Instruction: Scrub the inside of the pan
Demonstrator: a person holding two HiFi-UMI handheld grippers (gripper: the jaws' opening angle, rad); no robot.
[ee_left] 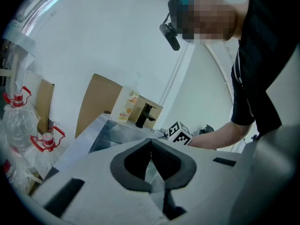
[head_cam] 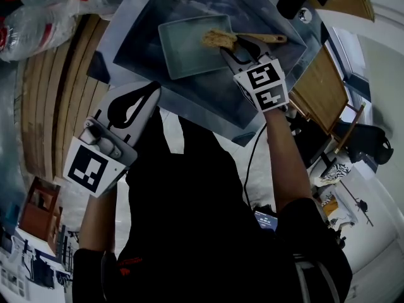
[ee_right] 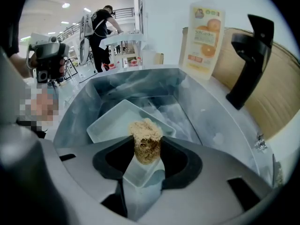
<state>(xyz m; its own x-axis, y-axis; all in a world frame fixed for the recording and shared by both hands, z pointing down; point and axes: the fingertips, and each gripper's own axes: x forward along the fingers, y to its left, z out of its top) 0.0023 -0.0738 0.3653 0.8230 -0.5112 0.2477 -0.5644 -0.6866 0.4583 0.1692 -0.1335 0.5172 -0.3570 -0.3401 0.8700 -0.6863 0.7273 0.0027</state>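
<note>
A pale rectangular pan (head_cam: 186, 46) lies in the steel sink (head_cam: 142, 52), its wooden handle (head_cam: 268, 38) pointing right. My right gripper (head_cam: 228, 48) is shut on a tan scrub pad (head_cam: 218, 40) that sits over the pan's right end. In the right gripper view the scrub pad (ee_right: 146, 139) is pinched between the jaws above the pan's (ee_right: 117, 121) near corner. My left gripper (head_cam: 137, 108) hovers shut and empty outside the sink's near edge. In the left gripper view the left gripper's (ee_left: 151, 145) fingertips meet with nothing between them.
A black faucet (ee_right: 250, 55) and an orange-labelled bottle (ee_right: 205, 32) stand behind the sink (ee_right: 82, 109). Wooden boards (head_cam: 322, 84) flank the counter. Plastic water bottles (ee_left: 18, 125) and bags (head_cam: 38, 11) sit at the left. People stand far off.
</note>
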